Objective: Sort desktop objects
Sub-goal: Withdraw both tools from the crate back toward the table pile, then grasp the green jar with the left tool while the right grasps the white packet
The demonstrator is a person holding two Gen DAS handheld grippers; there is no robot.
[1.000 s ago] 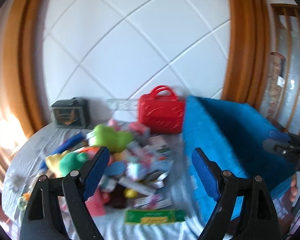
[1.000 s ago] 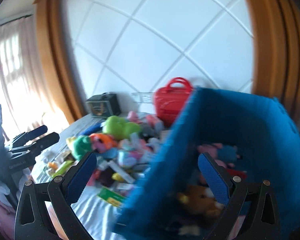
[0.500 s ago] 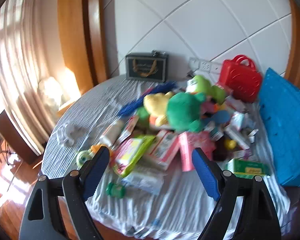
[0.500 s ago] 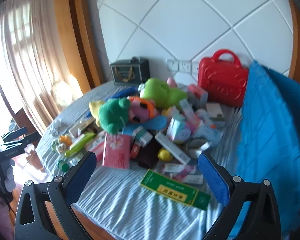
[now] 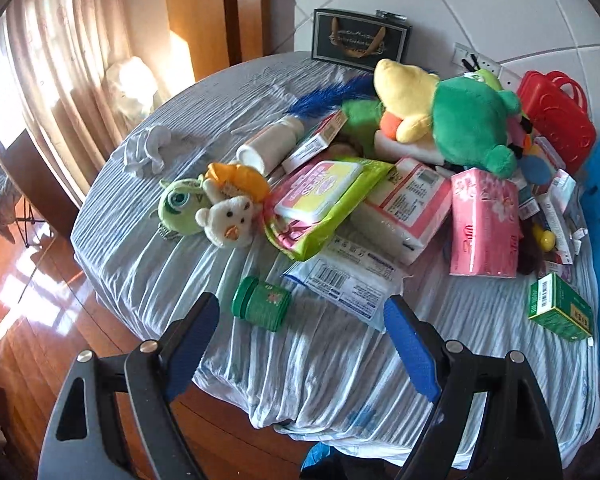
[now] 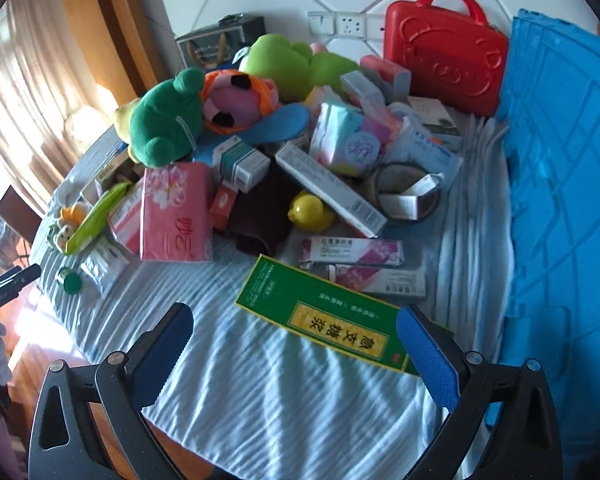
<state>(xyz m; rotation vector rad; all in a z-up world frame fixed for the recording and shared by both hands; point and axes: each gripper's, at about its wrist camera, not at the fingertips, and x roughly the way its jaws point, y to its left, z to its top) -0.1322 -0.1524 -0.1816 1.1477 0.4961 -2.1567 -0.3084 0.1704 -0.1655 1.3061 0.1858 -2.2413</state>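
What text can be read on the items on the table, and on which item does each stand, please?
"急支糖浆": yellow label of the green box, upside down in the right wrist view.
Too small or blurred to read: the print on the pink tissue pack and the barcoded packet.

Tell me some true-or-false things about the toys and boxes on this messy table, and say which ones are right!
1. Both grippers, the left gripper and the right gripper, are open and hold nothing. True.
2. The small green jar stands upright. False: it lies on its side on the cloth, near the left gripper.
3. The red case stands at the back by the wall. True.
4. The long green box lies on top of the plush toys. False: it lies flat on the cloth at the front, close to the right gripper.
5. The yellow lemon-like toy sits inside the red case. False: it sits in the pile, beside a long white box.
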